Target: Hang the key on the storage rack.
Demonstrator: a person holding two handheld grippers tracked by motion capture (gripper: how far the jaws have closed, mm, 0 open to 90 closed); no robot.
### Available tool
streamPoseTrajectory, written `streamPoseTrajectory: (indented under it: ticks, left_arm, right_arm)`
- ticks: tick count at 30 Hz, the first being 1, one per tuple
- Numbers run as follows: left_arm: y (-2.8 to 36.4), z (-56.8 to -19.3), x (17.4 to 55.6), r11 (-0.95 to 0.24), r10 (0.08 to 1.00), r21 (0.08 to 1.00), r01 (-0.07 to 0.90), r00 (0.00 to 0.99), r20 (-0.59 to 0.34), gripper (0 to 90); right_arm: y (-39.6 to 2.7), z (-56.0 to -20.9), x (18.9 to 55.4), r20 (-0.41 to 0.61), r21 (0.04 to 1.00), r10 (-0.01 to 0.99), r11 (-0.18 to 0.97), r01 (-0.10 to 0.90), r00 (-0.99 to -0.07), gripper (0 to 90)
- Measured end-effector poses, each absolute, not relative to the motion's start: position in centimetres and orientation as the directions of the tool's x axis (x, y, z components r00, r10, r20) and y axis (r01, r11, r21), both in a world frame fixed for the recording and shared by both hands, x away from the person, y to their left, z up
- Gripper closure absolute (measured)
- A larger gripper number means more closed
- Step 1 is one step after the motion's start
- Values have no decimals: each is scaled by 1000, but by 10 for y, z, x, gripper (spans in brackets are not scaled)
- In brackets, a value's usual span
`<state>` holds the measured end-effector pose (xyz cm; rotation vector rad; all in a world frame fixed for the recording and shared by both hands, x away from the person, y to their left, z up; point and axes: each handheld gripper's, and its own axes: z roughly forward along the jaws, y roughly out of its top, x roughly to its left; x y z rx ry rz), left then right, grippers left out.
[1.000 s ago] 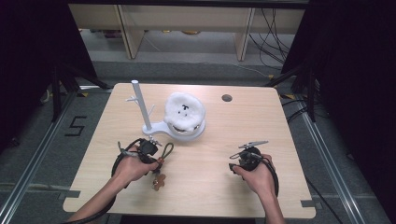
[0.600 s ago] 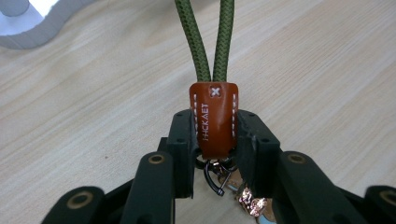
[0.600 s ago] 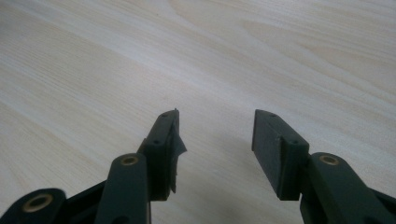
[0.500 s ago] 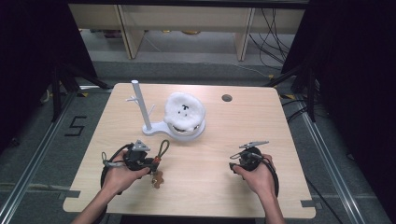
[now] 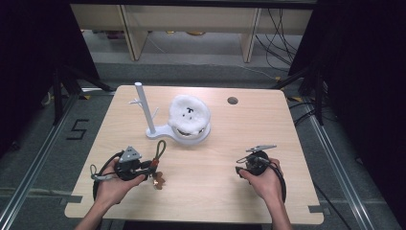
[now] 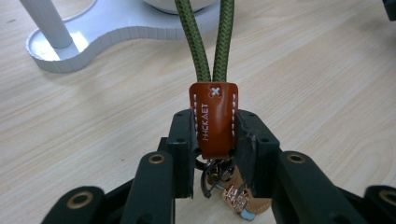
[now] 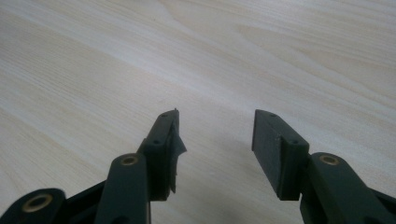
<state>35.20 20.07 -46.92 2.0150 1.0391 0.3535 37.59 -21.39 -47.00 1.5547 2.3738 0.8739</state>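
L gripper [image 6: 215, 140] jaws clamped on the brown leather tab [image 6: 214, 119] of a keychain, pads pressing both sides of tab; green cord loop [image 6: 208, 39] runs fwd from tab toward the white stand [image 5: 165, 132], key rings + small charms [image 6: 229, 186] hang below btwn jaws. In high view the keychain [image 5: 155, 167] sits w/ L gripper [image 5: 143, 165] just off the stand's base on its near-left side, over the wooden table [image 5: 210, 191]. R gripper [image 7: 215, 140] jaws apart, nothing btwn them, just above bare tabletop, well apart from stand on its near-right side [image 5: 251, 163].

"THICKMET" on brown leather tab [image 6: 214, 119]
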Motion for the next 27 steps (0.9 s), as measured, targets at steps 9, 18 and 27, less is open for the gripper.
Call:
streamPoseTrajectory:
  ticks: [9, 18, 27]
  left_arm:
    - [216, -458, 348, -229, 811, 826, 515, 571, -131, 684]
    - [232, -446, 351, -159, 842, 869, 468, 525, -129, 684]
    - [242, -434, 355, -130, 855, 886, 445, 503, -127, 684]
  right_arm:
    - [-215, -469, 376, 163, 565, 882, 284, 775, -442, 522]
    - [-215, -469, 376, 160, 568, 887, 275, 775, -432, 521]
    - [-214, -470, 376, 162, 568, 884, 280, 774, -439, 518]
